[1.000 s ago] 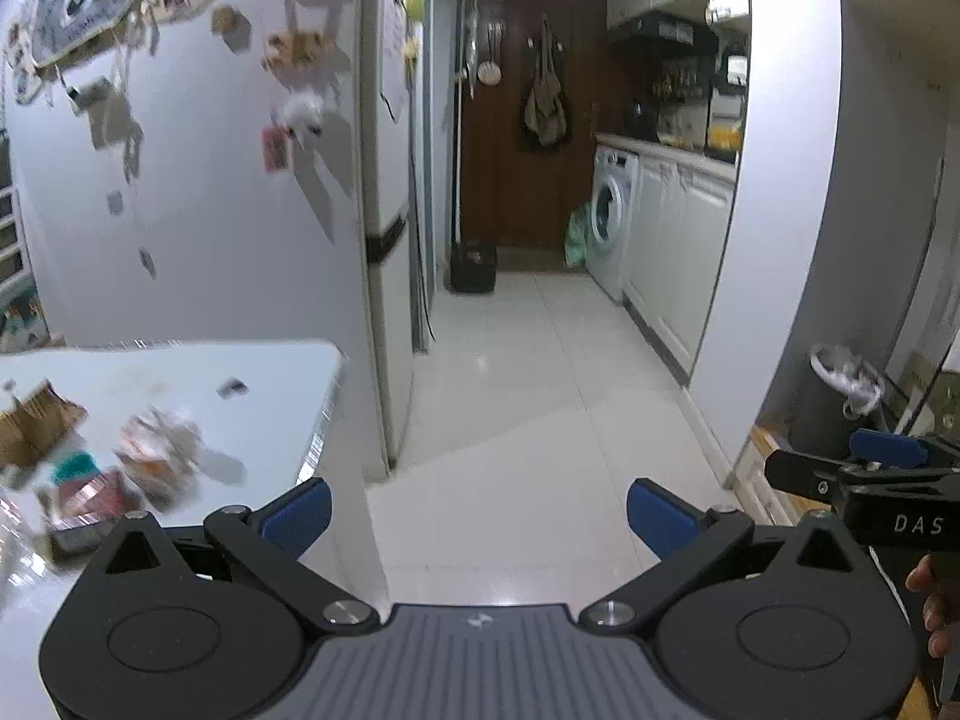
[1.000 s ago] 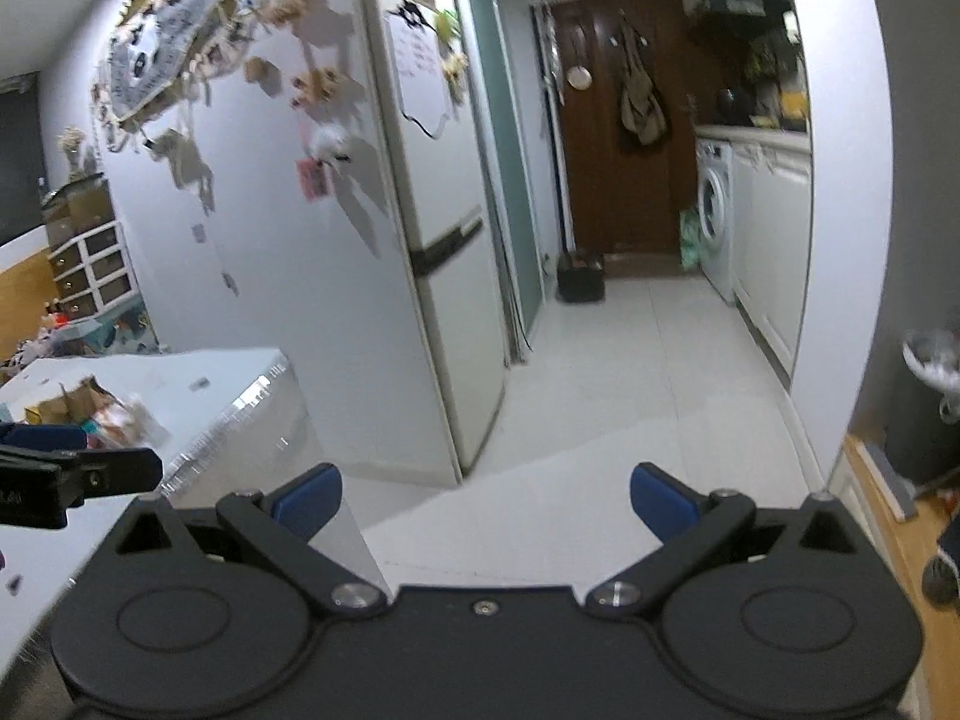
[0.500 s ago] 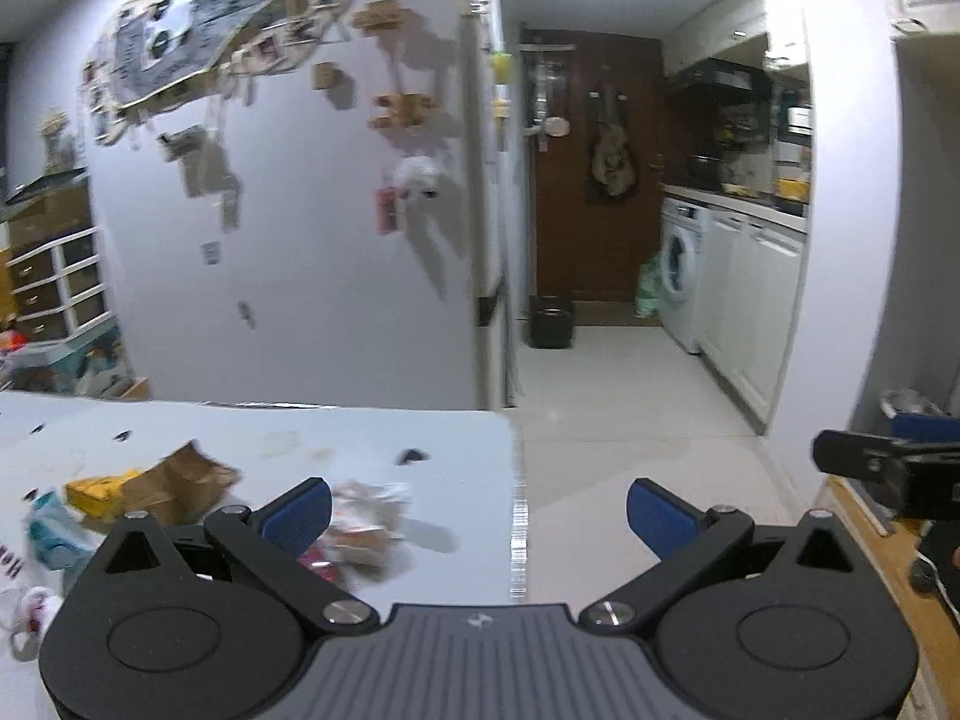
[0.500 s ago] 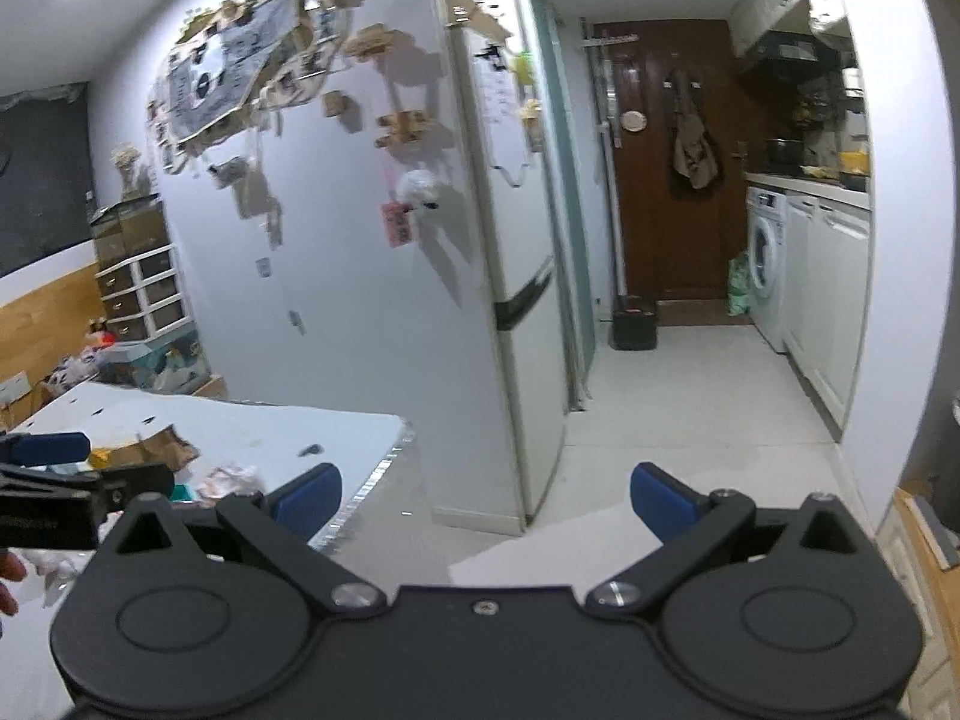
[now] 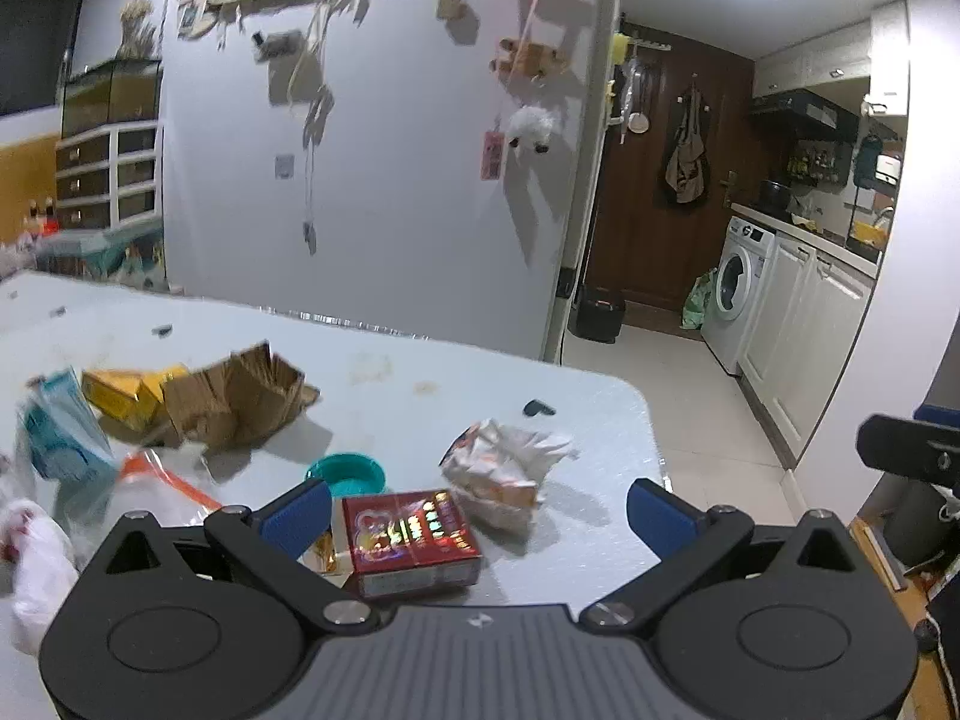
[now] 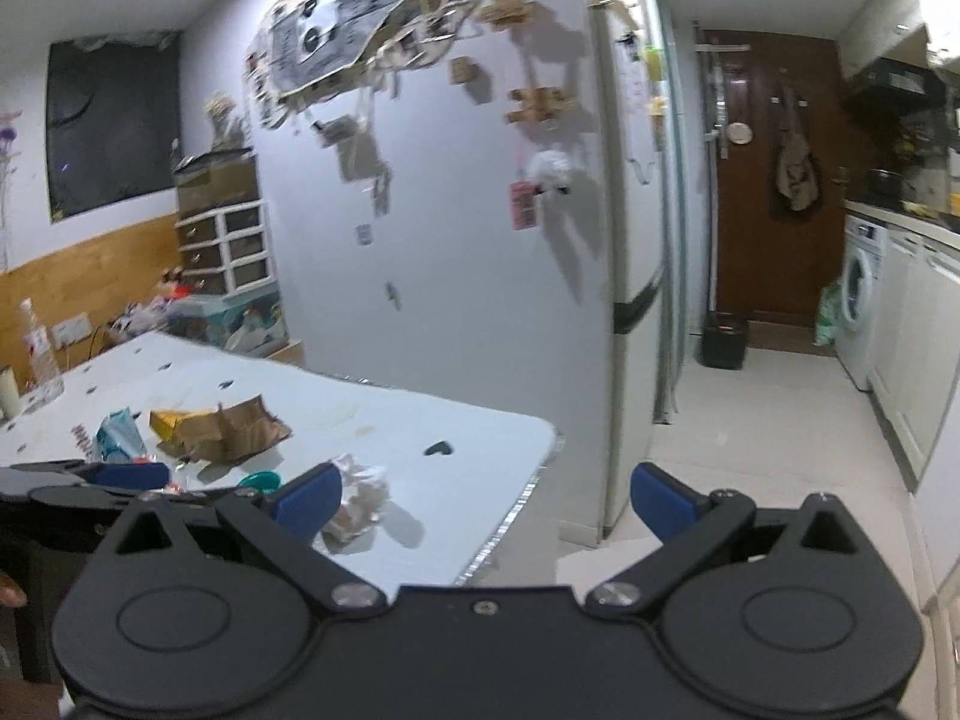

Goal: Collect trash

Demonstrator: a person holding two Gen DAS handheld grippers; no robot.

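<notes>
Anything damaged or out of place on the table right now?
Yes. Trash is strewn over the table: a torn, flattened cardboard box, a crumpled wrapper, a loose teal lid and a red box lying flat. Both tongs, left and right, are open and empty.

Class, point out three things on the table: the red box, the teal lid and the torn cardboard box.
red box (image 5: 411, 531), left wrist view, its printed top face
teal lid (image 5: 347, 473), left wrist view, its inside
torn cardboard box (image 6: 243, 429), right wrist view, its flattened side
</notes>
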